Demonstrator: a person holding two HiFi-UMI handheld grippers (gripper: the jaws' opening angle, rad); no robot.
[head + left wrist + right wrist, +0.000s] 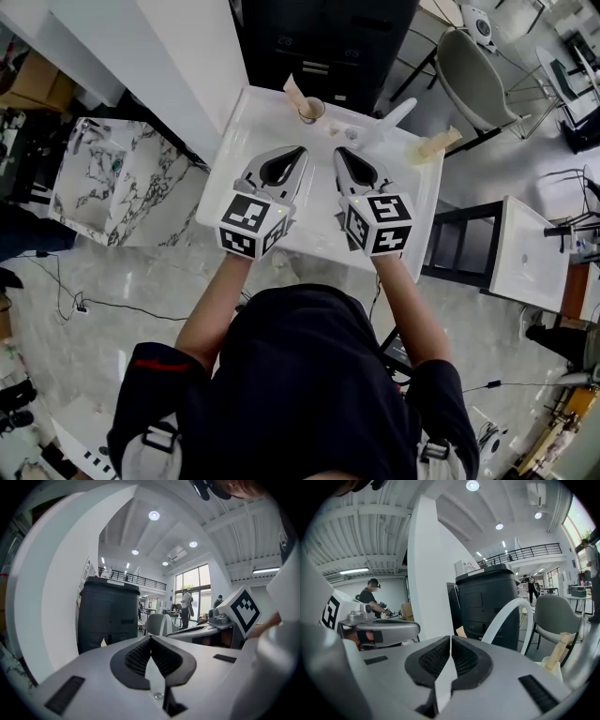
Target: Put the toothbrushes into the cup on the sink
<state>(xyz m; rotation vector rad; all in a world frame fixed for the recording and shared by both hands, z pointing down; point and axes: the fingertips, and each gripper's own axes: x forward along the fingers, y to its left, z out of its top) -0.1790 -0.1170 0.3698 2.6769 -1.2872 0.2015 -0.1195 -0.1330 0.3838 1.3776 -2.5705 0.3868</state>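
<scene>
A small cup (311, 110) stands at the far rim of the white sink (242, 131), with a pale wooden toothbrush (293, 92) sticking up out of it. A light wooden piece (433, 145) lies at the sink's right edge; I cannot tell what it is. Both grippers hover side by side over the sink's near half, pointing at the cup. My left gripper (298, 153) is shut with nothing between its pads (140, 656). My right gripper (339, 153) is also shut and empty, its pads (461, 656) pressed together.
A white curved faucet (394, 117) rises at the sink's far right and shows as an arc (506, 616) in the right gripper view. A black cabinet (328, 37) stands behind the sink. A grey chair (473, 80), a marble-patterned basin (103, 178) and a white basin (530, 253) flank it.
</scene>
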